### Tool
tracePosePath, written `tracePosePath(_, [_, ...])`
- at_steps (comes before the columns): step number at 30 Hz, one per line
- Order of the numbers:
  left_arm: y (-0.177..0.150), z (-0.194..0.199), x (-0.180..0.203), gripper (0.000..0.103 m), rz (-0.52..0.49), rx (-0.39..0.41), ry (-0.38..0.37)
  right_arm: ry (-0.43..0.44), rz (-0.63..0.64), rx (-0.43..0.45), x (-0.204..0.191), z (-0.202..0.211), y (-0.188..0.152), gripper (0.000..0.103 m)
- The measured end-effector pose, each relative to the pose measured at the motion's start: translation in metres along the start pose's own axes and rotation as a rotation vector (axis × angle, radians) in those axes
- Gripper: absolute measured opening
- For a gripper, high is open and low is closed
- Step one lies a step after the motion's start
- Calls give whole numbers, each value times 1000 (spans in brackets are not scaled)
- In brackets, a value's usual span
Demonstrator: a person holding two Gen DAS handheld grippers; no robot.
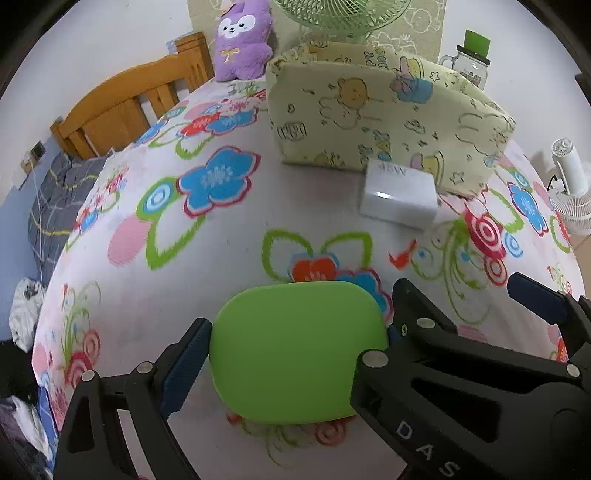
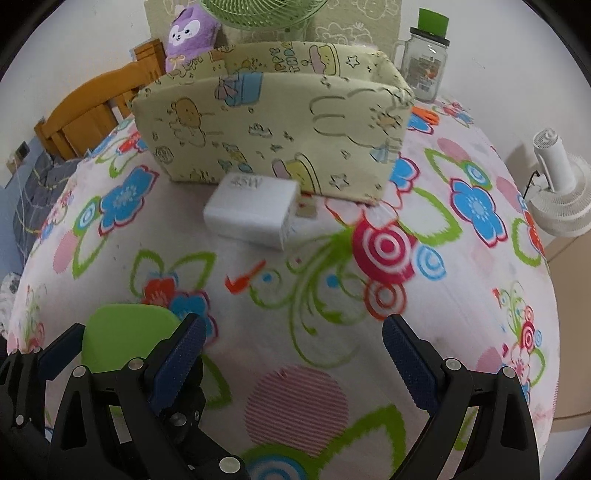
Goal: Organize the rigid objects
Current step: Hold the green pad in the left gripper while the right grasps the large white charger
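Lime-green plastic fills the lower middle of my left wrist view: a flat rounded case (image 1: 299,350) sits clamped between the two fingers of my left gripper (image 1: 299,345), the blue-padded left finger (image 1: 184,365) pressed against one edge and the other finger against the opposite edge. The case lies over the floral bedsheet (image 1: 147,295), white with blue, red and green flowers; I cannot tell whether it touches the sheet.

Farther up the bed, a white charger block (image 1: 400,194) marked "45W" lies on the sheet, right in front of a pale yellow fabric storage box (image 1: 369,118) printed with cartoon animals. The charger appears to be just beside the box's front wall, near its right end in this view.

In my right wrist view, my right gripper (image 2: 293,354) stands wide apart with nothing between its blue pads (image 2: 406,362), over the sheet. The left gripper with the green case shows at the lower left of that view, close beside it.

Behind the box I see a purple plush toy (image 1: 242,40), the lower part of a green fan (image 1: 340,14), and a glass jar with a green lid (image 2: 424,59). A wooden headboard (image 1: 129,103) is at the left, and a white fan (image 2: 557,181) stands off the bed's right side.
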State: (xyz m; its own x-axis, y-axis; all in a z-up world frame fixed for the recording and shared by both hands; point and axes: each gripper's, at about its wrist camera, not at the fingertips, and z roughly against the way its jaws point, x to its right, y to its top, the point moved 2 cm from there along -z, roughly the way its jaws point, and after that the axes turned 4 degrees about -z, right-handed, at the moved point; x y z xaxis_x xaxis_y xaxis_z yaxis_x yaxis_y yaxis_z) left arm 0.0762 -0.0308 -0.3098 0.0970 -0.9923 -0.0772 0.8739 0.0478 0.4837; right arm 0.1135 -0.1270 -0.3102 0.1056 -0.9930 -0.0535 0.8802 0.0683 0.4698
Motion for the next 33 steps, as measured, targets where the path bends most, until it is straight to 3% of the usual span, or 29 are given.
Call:
tracePosePath(20, [53,-29,-24,95,-136,44,-29,-2,-103,30,-28,-31,48,98])
tracePosePath(26, [66,-38,-25,95,-188,58,-58,-38,-121,52,-32,-39,61,97])
tracePosePath(32, [74,-46,-25,95,-218,61,-80,-65,-165,41,-30,-45,66,81])
tracePosePath(33, [74,-48,-25,95,-221,59,-81,-82,-160,45,-30,-46,66,74])
